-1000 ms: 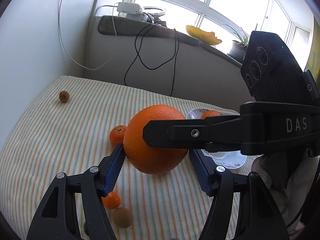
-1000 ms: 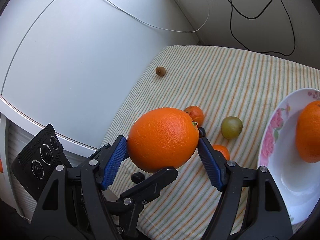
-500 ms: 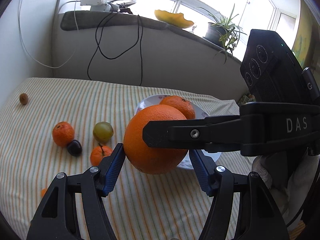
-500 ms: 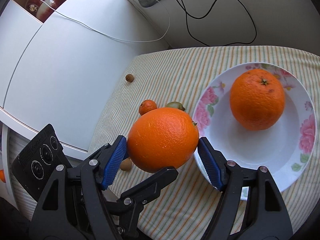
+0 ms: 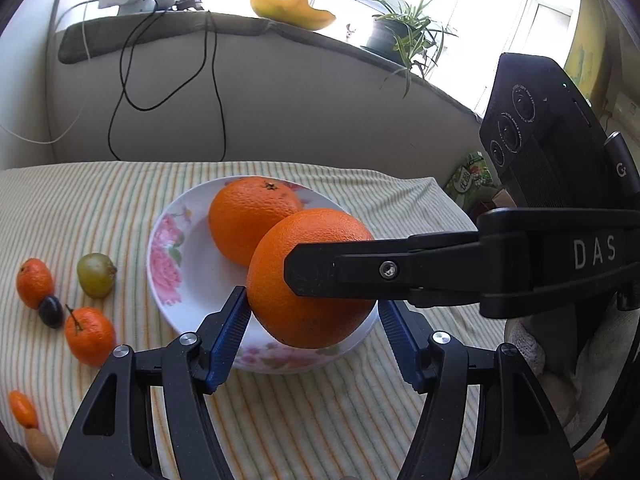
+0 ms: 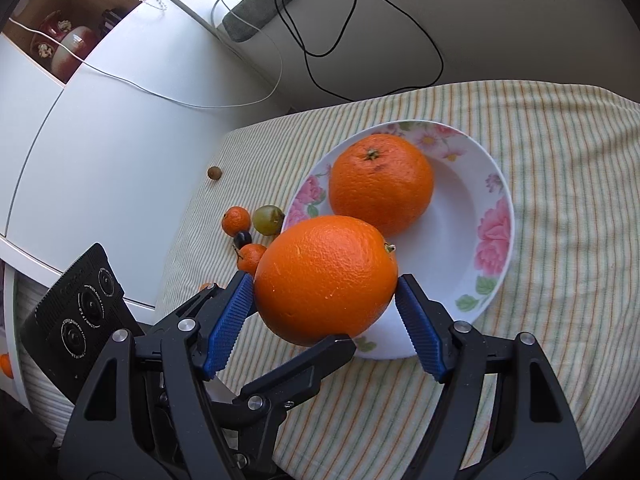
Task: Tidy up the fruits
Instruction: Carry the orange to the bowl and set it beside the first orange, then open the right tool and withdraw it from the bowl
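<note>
Both grippers clamp one large orange (image 5: 276,280) and hold it above the near rim of a white floral plate (image 5: 168,256). My left gripper (image 5: 312,316) has its blue pads on the orange's sides. My right gripper (image 6: 325,308) grips the same orange (image 6: 326,280) crosswise; one of its fingers (image 5: 360,270) crosses the fruit in the left wrist view. A second large orange (image 5: 248,216) lies in the plate (image 6: 492,216) just beyond, also in the right wrist view (image 6: 380,184).
Left of the plate on the striped cloth lie two small tangerines (image 5: 34,282) (image 5: 90,336), a green grape (image 5: 95,274), a dark grape (image 5: 52,311) and more small fruits (image 5: 22,408). A brown nut (image 6: 214,173) sits near the cloth's far edge. A white cabinet (image 6: 100,140) stands beside the table.
Both grippers have carried the large orange to the right, from above the loose small fruits to above the plate's near rim. The grip has not changed.
</note>
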Available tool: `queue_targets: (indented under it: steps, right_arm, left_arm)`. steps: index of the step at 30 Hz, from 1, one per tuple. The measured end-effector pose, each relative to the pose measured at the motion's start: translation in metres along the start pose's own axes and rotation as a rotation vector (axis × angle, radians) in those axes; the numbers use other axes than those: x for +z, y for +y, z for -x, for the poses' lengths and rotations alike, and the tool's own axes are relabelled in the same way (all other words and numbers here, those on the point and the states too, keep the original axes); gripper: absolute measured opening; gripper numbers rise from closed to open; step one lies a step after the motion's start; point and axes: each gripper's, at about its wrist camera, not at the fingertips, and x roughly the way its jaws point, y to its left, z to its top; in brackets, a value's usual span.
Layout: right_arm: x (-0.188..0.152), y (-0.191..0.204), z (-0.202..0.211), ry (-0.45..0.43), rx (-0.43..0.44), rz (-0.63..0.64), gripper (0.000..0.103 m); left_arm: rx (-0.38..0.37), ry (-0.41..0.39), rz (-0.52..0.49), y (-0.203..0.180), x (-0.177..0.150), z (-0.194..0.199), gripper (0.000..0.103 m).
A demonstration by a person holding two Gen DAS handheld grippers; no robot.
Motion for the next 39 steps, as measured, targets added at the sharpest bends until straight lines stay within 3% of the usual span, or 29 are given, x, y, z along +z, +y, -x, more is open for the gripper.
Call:
queue_targets:
  steps: [13,19,39]
  right_arm:
    - [0.015,-0.036,0.023,-0.044,-0.053,-0.028,0.076]
    - [0.023,-0.045,0.043,-0.116,-0.051,-0.059,0.076]
    - [0.007,0.004,0.057,-0.201,-0.127,0.085,0.081]
  left_arm:
    - [-0.001,0.024,-0.03,-0.024,0.012,-0.034,0.065]
    - [0.02,0.02,-0.034,-0.022,0.012,-0.031,0.069]
    - [0.051,-0.041,-0.06,-0.003,-0.018,0.038,0.069]
